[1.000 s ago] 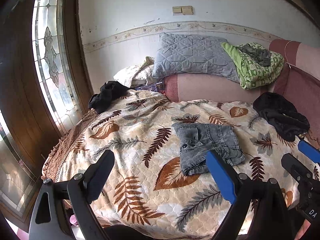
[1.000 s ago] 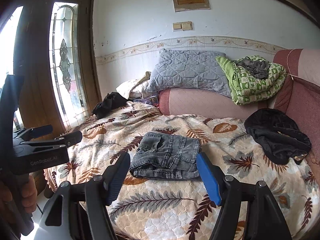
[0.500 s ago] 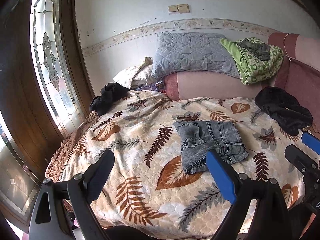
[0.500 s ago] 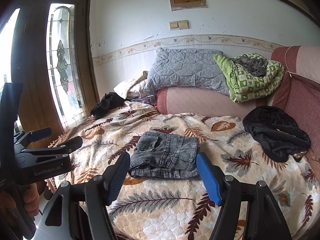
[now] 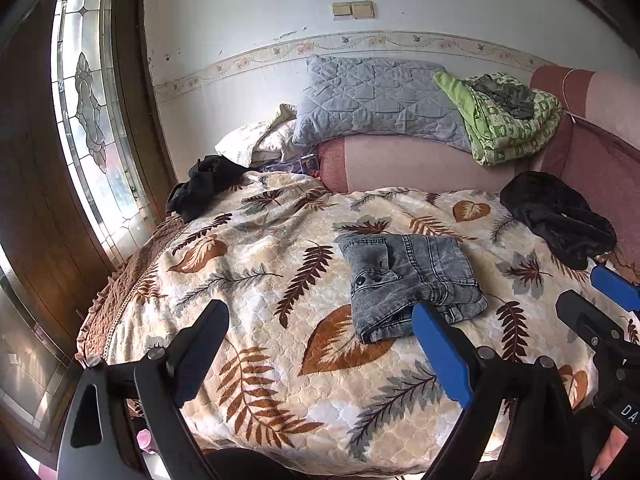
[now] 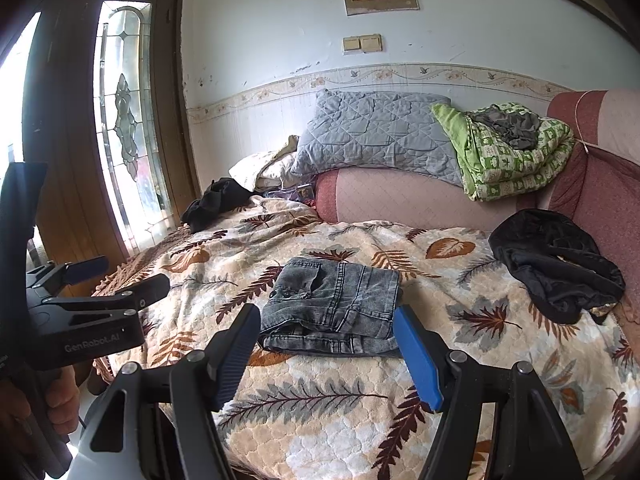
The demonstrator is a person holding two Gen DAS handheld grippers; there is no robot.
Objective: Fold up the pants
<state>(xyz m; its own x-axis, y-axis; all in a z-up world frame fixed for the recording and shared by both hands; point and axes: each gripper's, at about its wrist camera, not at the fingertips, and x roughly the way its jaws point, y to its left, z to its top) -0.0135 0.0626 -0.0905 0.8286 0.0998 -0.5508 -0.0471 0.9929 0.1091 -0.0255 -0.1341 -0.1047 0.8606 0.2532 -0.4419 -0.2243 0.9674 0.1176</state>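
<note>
Grey denim pants (image 5: pixel 408 280) lie folded into a compact rectangle in the middle of the leaf-patterned bedspread (image 5: pixel 256 280); they also show in the right wrist view (image 6: pixel 336 308). My left gripper (image 5: pixel 320 340) is open and empty, held back above the near edge of the bed, left of the pants. My right gripper (image 6: pixel 326 344) is open and empty, just short of the pants' near edge. The right gripper also shows at the right edge of the left wrist view (image 5: pixel 600 304), and the left gripper at the left of the right wrist view (image 6: pixel 116 280).
A black garment (image 6: pixel 556 264) lies at the bed's right side, another black garment (image 6: pixel 216 200) at the far left corner. Grey pillow (image 6: pixel 376 136) and green blanket (image 6: pixel 516 152) rest on the pink headboard cushion (image 6: pixel 400 196). A glass door (image 6: pixel 124 136) stands left.
Both grippers have drifted slightly, so the view shifts a little. The folded pants have not moved, and both grippers stay open and empty.
</note>
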